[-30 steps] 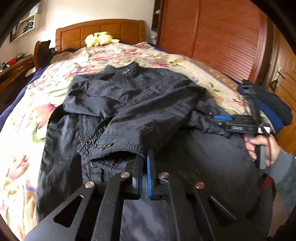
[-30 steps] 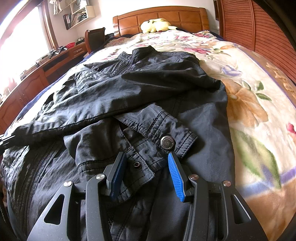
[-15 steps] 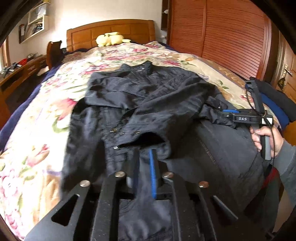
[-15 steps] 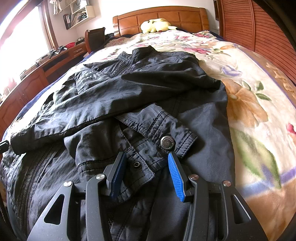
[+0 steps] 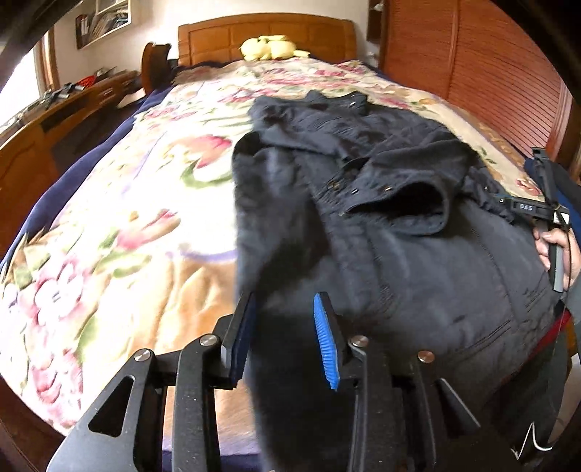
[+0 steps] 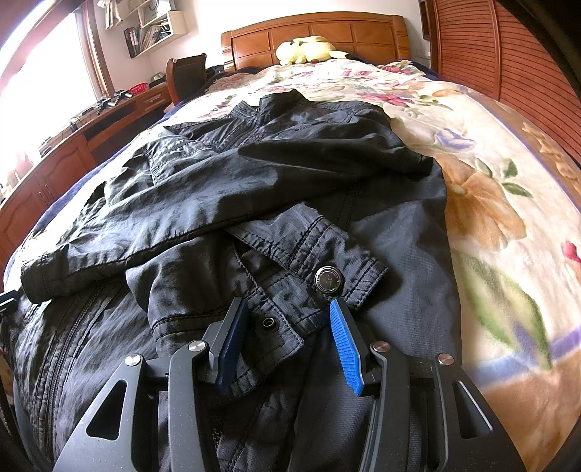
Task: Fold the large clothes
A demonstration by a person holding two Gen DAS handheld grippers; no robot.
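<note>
Left wrist view: the left gripper has its fingers opening, with dark fabric of the jacket lying blurred between them, not pinched. The jacket spreads ahead and right of them on the floral bed.

Right wrist view: the right gripper holds its fingers spread around a sleeve cuff, whose snap button sits just ahead of the right finger. The pads do not squeeze the cloth.

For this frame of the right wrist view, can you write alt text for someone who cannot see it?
A dark jacket lies on a floral bedspread, both sleeves folded across its front. The right gripper straddles a buttoned sleeve cuff, its blue pads apart and not pressing the cloth. A yellow plush toy sits by the wooden headboard.
</note>
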